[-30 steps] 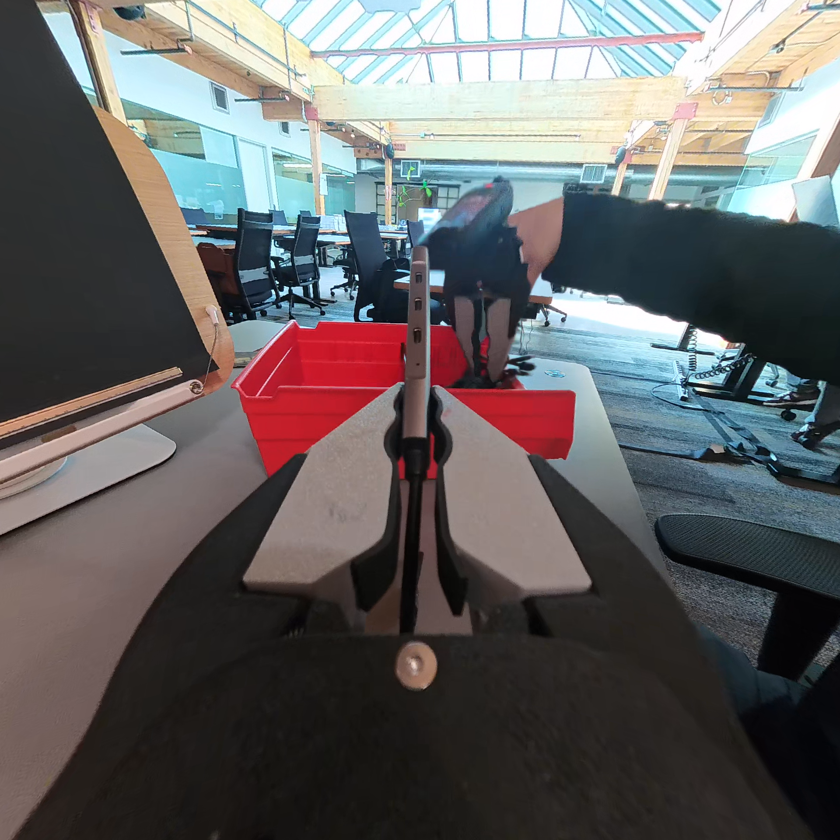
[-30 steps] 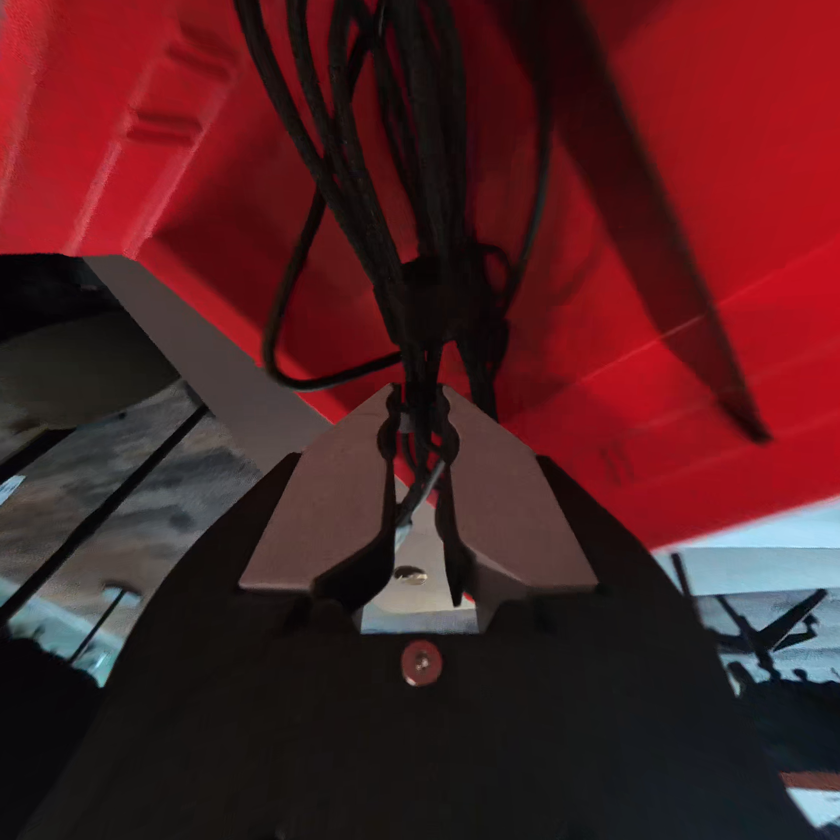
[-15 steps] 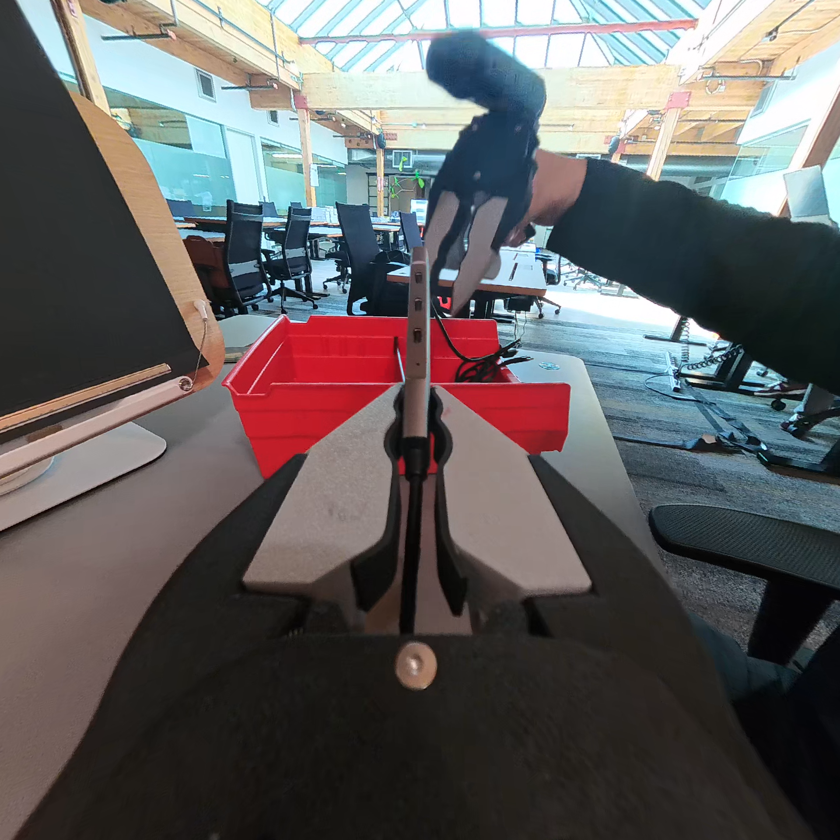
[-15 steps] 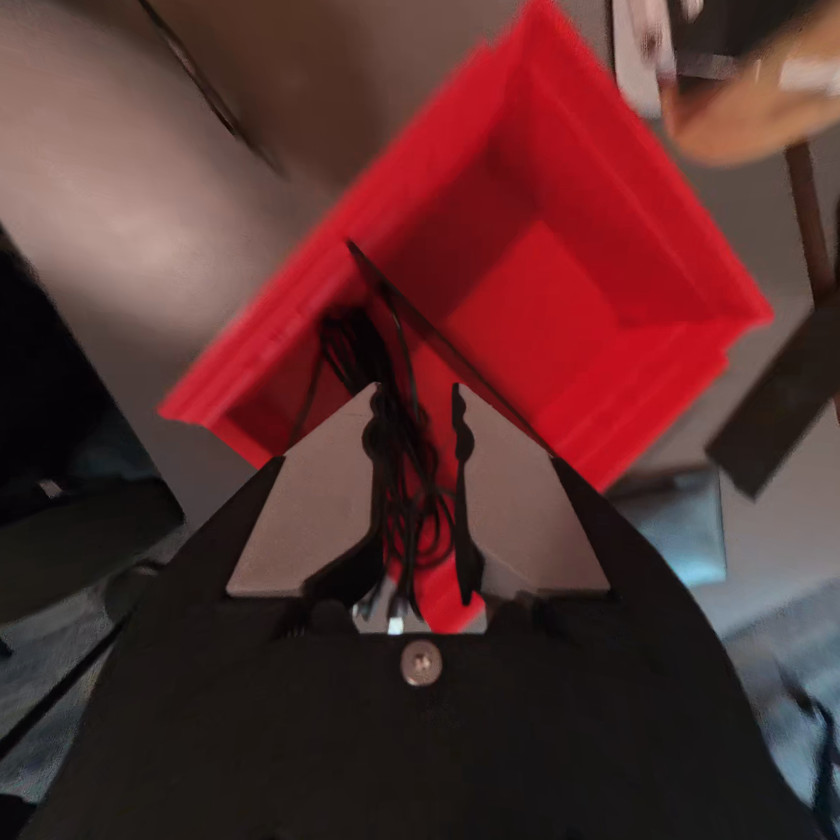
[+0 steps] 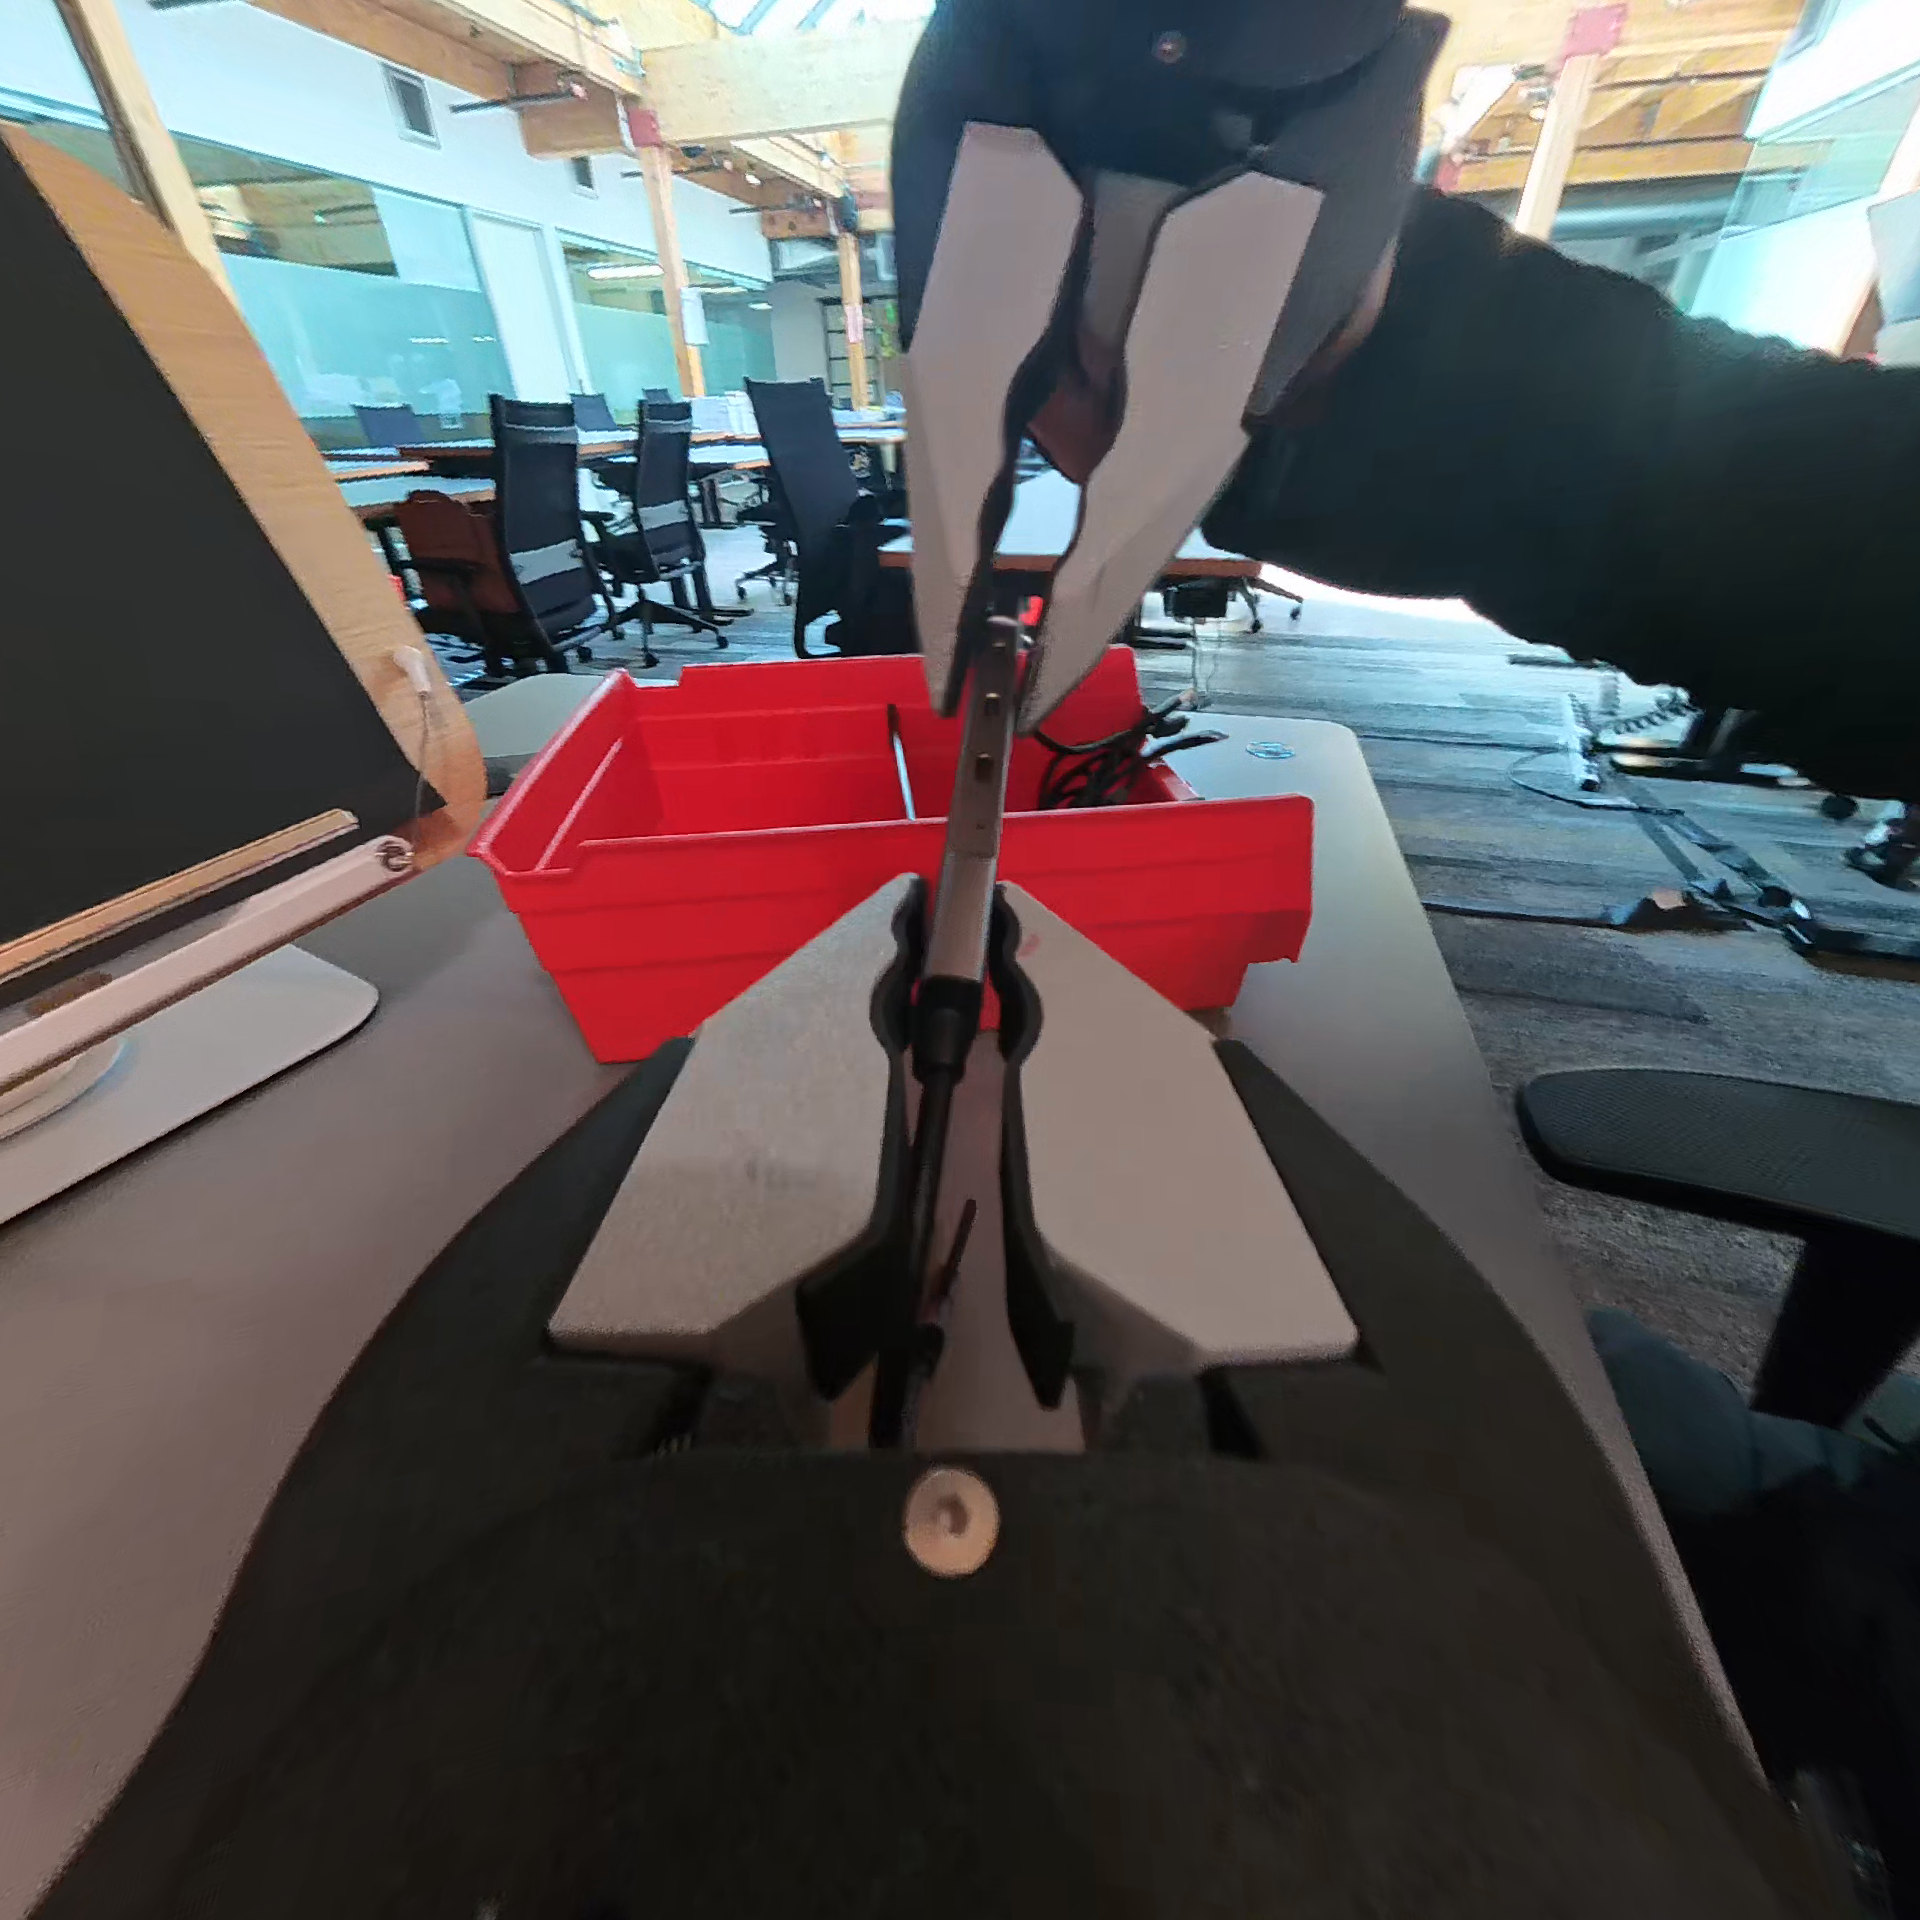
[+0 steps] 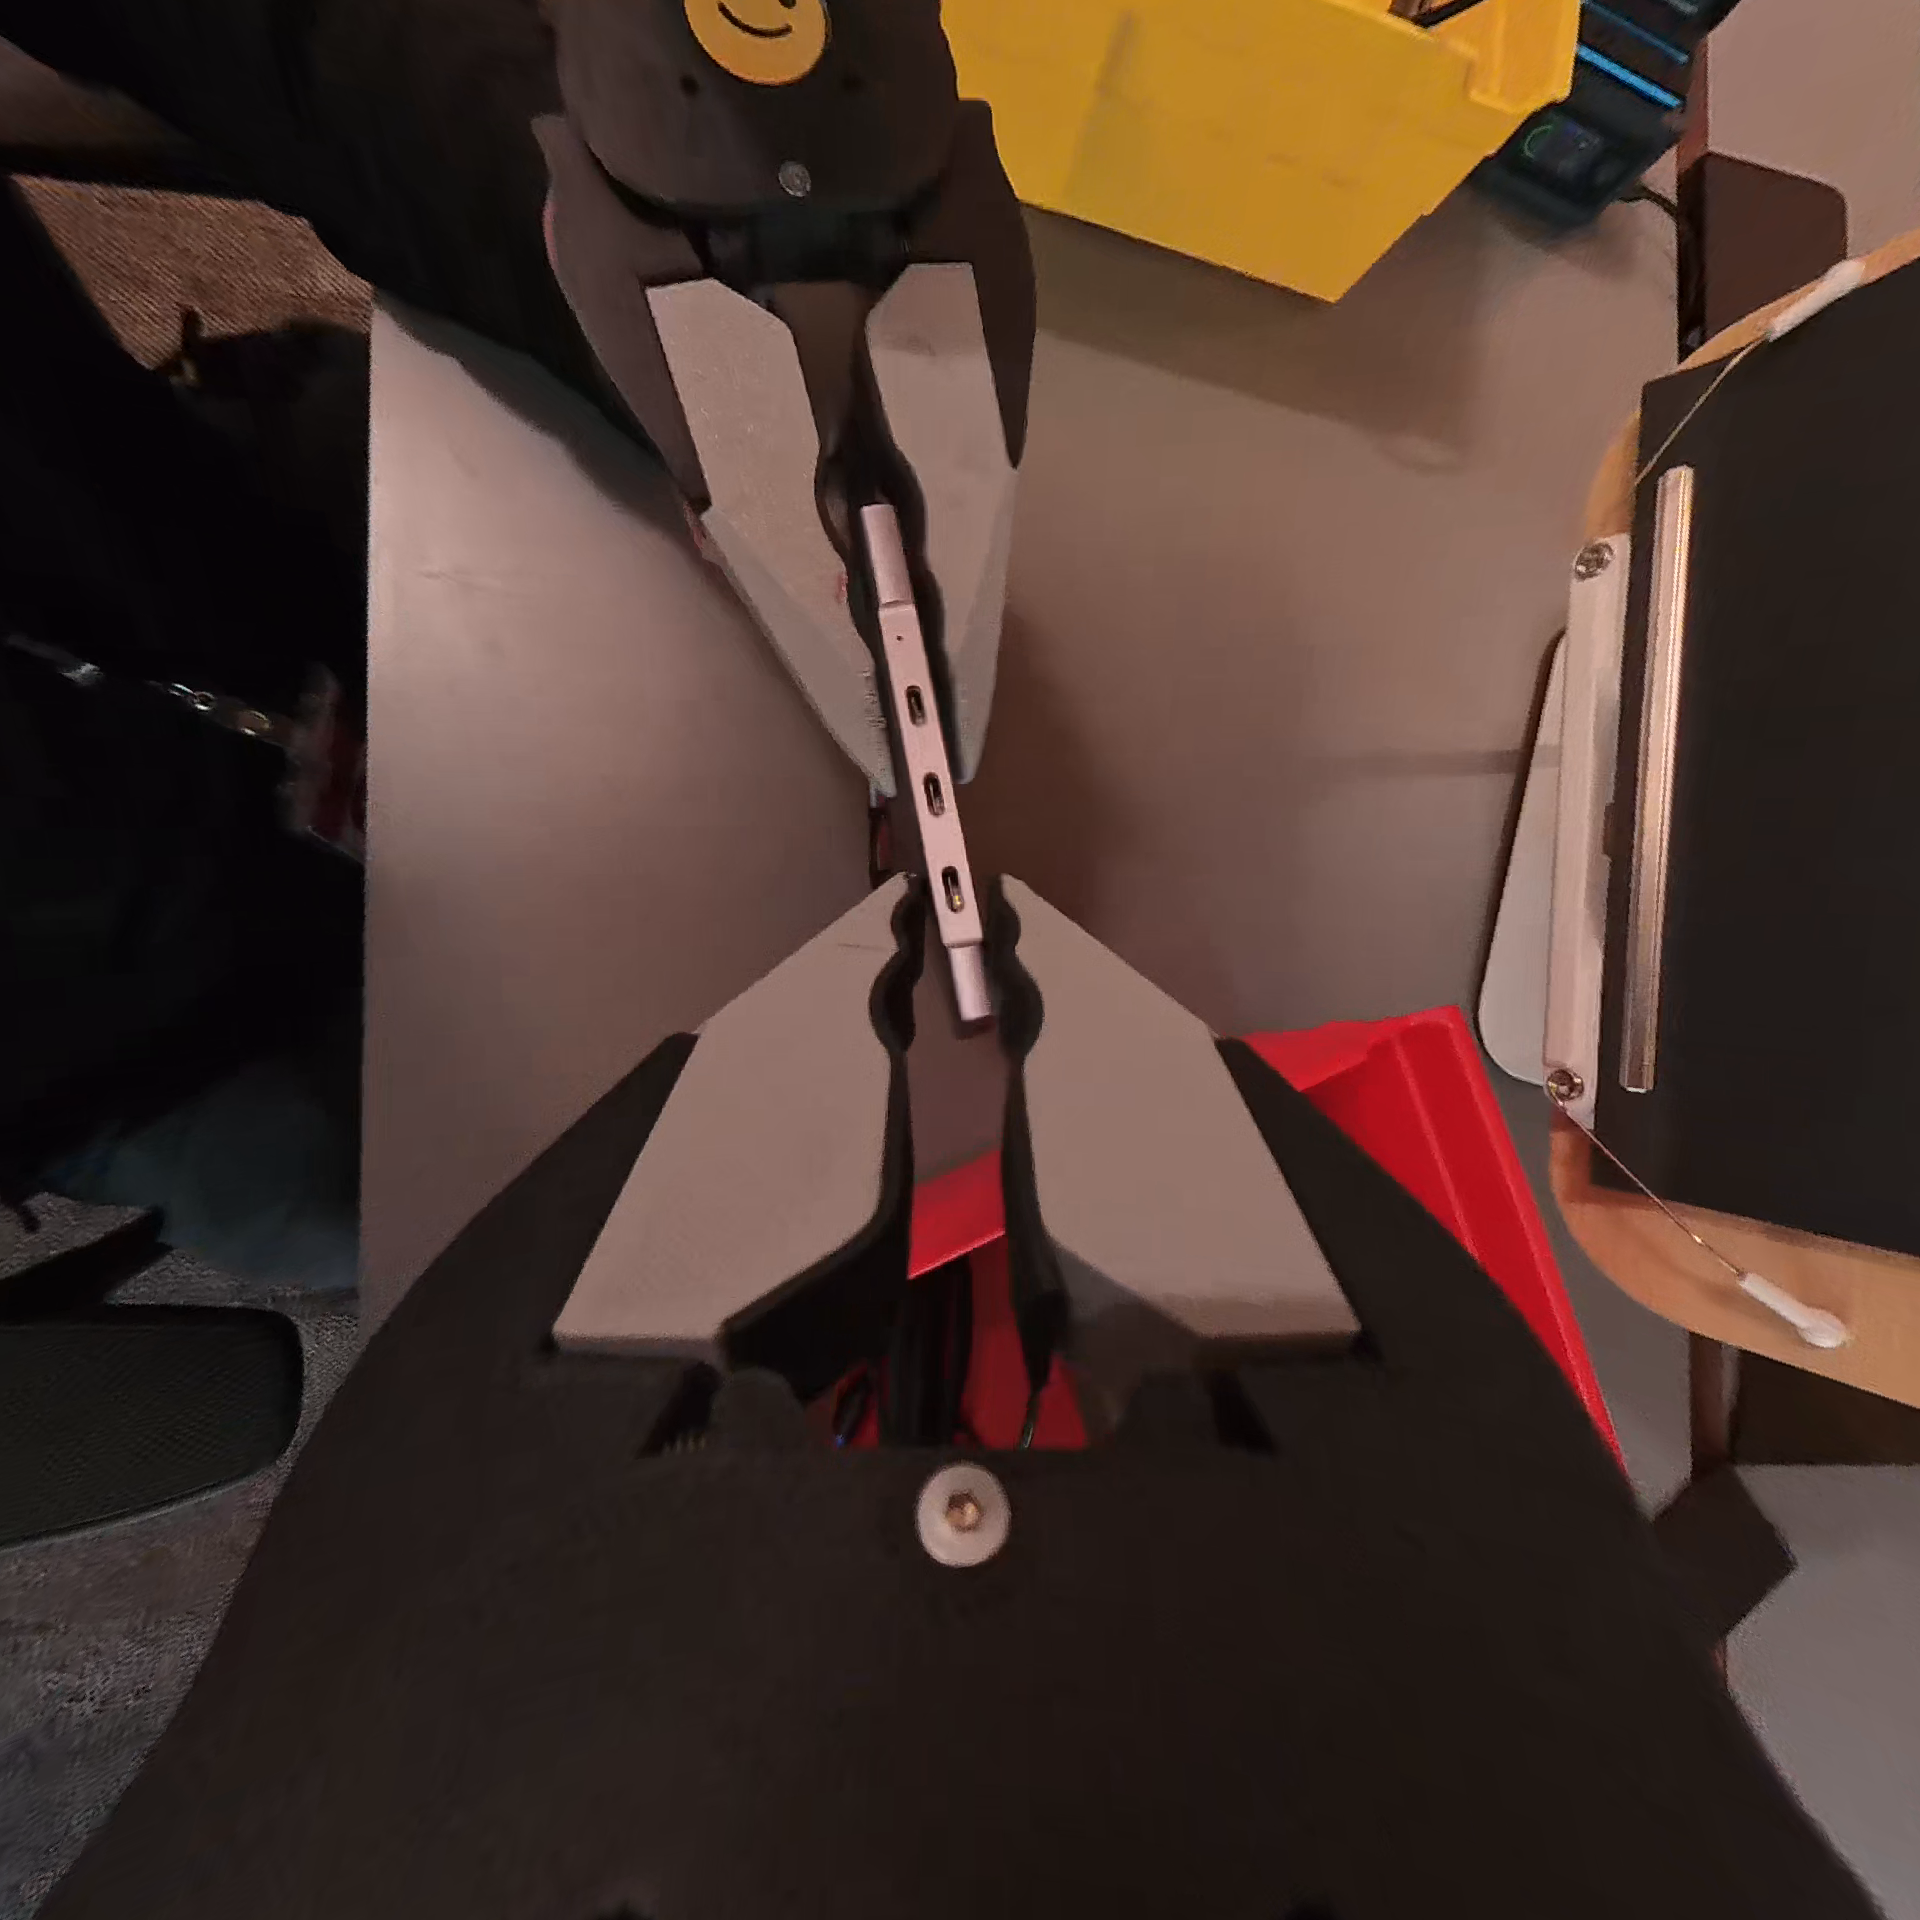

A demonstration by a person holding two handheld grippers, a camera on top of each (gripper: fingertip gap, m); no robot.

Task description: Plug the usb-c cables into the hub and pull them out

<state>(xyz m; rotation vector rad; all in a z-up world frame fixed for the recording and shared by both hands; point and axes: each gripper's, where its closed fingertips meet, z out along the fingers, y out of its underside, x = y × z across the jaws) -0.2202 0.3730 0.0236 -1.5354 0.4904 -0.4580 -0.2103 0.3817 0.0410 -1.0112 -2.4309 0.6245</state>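
Observation:
My left gripper (image 5: 956, 935) is shut on the near end of a slim grey hub (image 5: 982, 769), which sticks out forward above the desk; the hub's own black lead runs back between the fingers. The hub (image 6: 930, 748) shows three empty ports in the right wrist view, where the left gripper (image 6: 925, 779) faces me. My right gripper (image 6: 951, 904) is open, and its jaws straddle the hub's free end with a small gap on one side. It comes down from above in the left wrist view (image 5: 987, 707). Black USB-C cables (image 5: 1101, 769) lie in the red bin (image 5: 883, 894).
A monitor on a white stand (image 5: 156, 623) stands at the left of the grey desk (image 5: 260, 1299). A yellow bin (image 6: 1247, 125) sits behind the left gripper. A black office chair (image 5: 1714, 1153) is off the desk's right edge. Less than 4 cm separates the two grippers' tips.
My right gripper let go of the cable bundle in the red bin, rose out of it and came down over the hub's free end. My left gripper kept hold of the hub.

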